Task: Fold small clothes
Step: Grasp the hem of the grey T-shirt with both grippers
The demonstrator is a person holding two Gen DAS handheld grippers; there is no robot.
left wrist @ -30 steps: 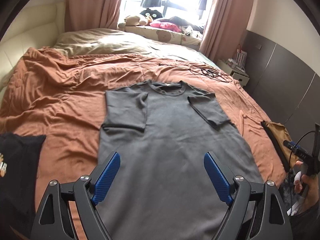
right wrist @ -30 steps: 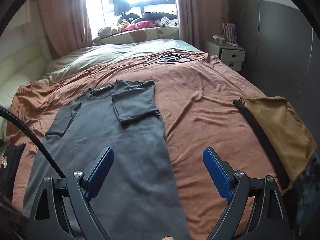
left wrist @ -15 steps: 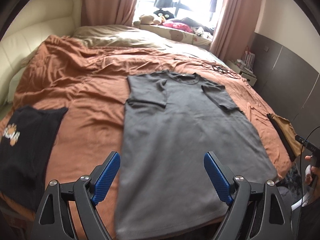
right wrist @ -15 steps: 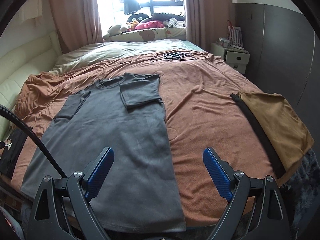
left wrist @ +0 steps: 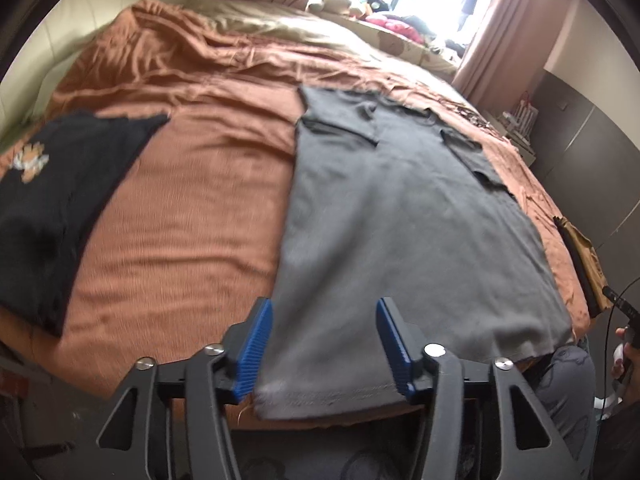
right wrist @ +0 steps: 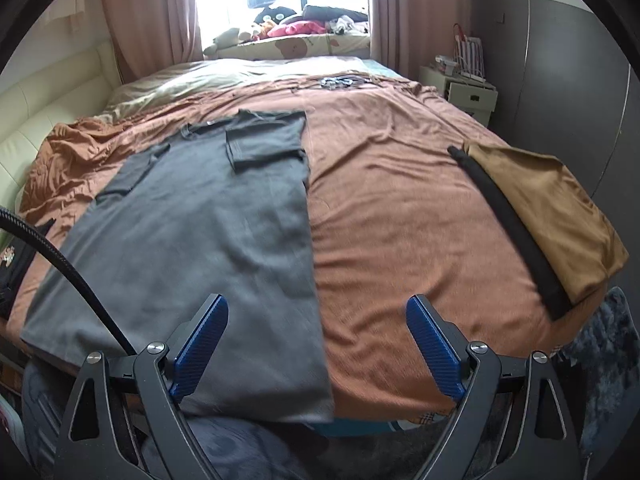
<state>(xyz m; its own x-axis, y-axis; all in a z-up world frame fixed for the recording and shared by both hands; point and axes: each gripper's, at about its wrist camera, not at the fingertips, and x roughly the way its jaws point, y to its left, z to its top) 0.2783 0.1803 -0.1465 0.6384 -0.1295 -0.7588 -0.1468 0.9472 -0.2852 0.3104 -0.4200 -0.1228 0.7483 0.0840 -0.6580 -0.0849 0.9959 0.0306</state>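
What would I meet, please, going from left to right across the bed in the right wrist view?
black printed garment → grey T-shirt → bare stretch of the orange bedspread → tan folded garment with a black band.

Both wrist cams at bed foot, facing window; share grey shirt (left wrist: 392, 216).

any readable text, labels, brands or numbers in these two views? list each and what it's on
None can be read in either view.
Black garment: orange and white printed graphic, blurred; no letters can be made out.
Grey T-shirt: small pale mark at the neckline, too small to read.
Items on the bedside cabinet: too small to tell any print.
Tan garment: no print visible.
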